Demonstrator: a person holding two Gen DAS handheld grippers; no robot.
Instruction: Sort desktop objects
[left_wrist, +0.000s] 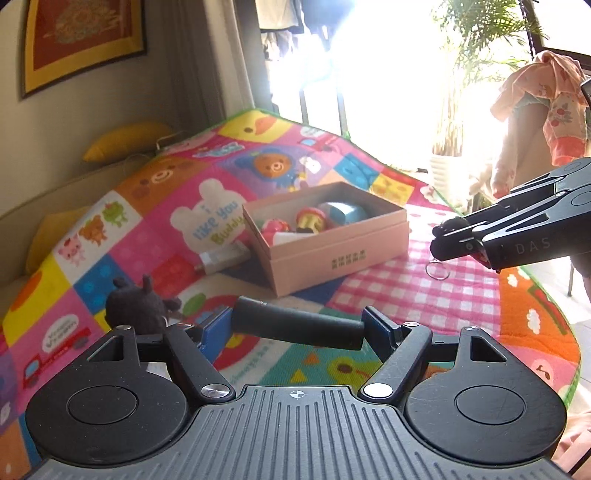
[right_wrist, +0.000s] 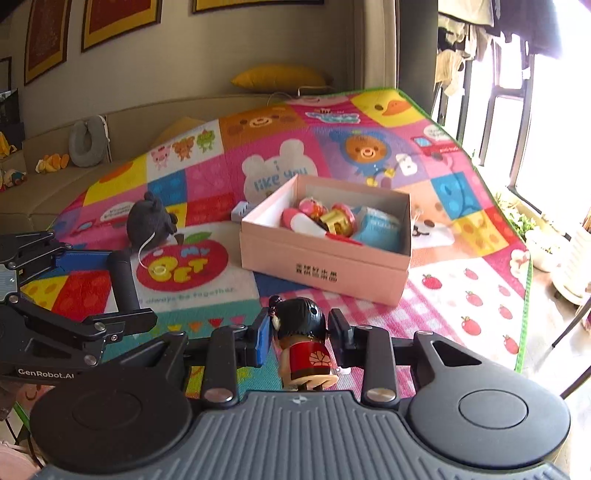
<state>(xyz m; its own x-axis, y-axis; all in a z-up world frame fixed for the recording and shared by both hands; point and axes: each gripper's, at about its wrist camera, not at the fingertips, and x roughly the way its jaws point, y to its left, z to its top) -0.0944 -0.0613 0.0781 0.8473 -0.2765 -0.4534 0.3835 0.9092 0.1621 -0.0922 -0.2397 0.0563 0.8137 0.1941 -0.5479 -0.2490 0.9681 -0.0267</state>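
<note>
Showing the play mat (right_wrist: 461, 295) from both wrist views, read left to right. At far left, a dark plush toy (right_wrist: 151, 221) rests on the mat beside the printed red apple. The left tongs (left_wrist: 299, 326) pinch a black cylinder (left_wrist: 299, 328) endwise between their blue pads, the cylinder lying across the gap and clear of the mat. In the right wrist view the same tongs enter from the left edge with the cylinder (right_wrist: 123, 284) held between them. At centre stands an open pink box (right_wrist: 325, 264), already holding several small toys, among them a blue item and a gold-and-red figure; a clear oblong object (left_wrist: 221, 258) lies just beside the box's left wall. The right tongs (right_wrist: 301, 332) pinch a small doll (right_wrist: 306, 347) with black hair and a red body, gripping it at the head, near the box's front wall. A metal ring (left_wrist: 437, 271) hangs below the doll in the left wrist view.
</note>
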